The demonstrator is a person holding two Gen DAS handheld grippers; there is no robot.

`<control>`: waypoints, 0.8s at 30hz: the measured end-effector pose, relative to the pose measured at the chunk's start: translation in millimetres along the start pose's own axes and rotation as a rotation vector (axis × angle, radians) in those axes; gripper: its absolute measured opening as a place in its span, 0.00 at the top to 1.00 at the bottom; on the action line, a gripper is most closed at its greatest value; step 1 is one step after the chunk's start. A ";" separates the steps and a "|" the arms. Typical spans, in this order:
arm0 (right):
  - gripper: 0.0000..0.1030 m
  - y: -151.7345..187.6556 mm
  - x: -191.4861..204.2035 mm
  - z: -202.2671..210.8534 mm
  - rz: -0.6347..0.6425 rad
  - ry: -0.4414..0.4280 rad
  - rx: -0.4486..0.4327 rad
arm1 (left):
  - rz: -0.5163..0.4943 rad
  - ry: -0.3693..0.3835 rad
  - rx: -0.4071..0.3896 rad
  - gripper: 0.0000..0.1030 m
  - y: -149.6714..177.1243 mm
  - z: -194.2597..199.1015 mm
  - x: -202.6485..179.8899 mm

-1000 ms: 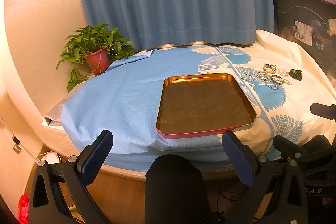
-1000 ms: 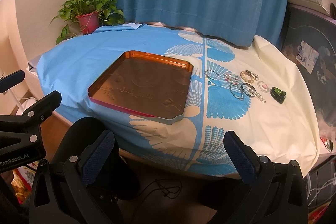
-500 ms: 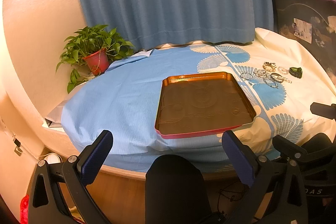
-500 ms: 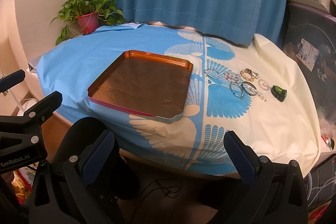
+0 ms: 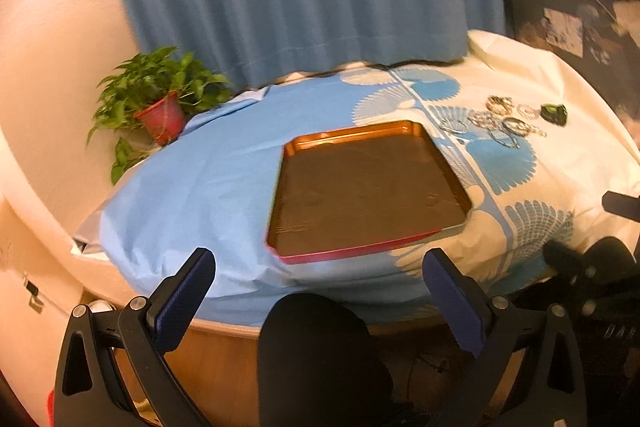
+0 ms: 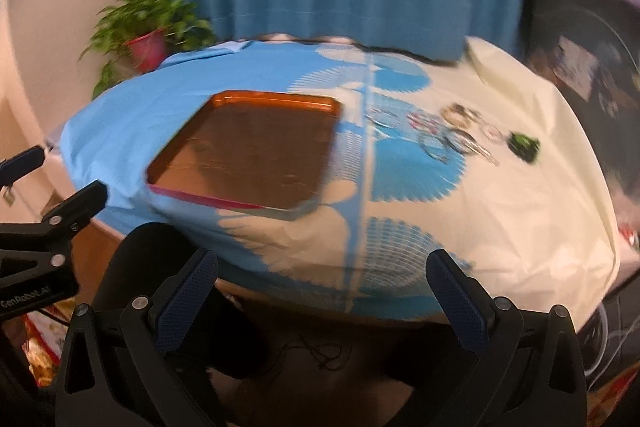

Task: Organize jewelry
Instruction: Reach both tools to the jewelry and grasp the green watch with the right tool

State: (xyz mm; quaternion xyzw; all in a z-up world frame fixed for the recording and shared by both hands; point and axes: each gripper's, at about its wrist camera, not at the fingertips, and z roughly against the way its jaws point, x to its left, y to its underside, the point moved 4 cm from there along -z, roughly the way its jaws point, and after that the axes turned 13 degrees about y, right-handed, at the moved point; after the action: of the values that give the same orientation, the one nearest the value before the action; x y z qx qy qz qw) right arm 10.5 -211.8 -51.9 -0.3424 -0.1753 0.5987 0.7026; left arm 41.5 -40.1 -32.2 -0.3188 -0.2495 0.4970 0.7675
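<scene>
On tablecloth (image 6: 520, 195): tray (image 6: 256, 151) | bracelets (image 6: 448, 135) beside | both grippers spread

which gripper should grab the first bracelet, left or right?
Right, probably. The bracelets lie right of the tray, ahead of the open right gripper. The open left gripper faces the tray and would have to reach across.

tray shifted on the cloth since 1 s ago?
No. The tray keeps its right edge beside the cloth's blue stripe; only the cameras have moved.
</scene>
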 end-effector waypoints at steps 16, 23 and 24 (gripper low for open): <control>0.00 13.8 -218.4 -95.3 -0.389 0.213 0.101 | -0.174 0.190 0.108 0.00 -83.7 -104.7 -125.8; 0.00 -11.1 -286.1 -144.3 -0.446 0.255 0.089 | -0.202 0.209 0.161 0.00 -122.9 -164.6 -160.8; 0.00 -16.4 -293.1 -154.2 -0.451 0.250 0.087 | -0.209 0.205 0.175 0.00 -126.4 -173.8 -164.8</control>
State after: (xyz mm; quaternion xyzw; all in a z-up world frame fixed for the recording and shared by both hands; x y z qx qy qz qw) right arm 58.6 -536.1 -101.2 -0.3356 -0.1330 0.3869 0.8485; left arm 176.6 -272.3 -66.7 -0.2721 -0.1575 0.3992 0.8613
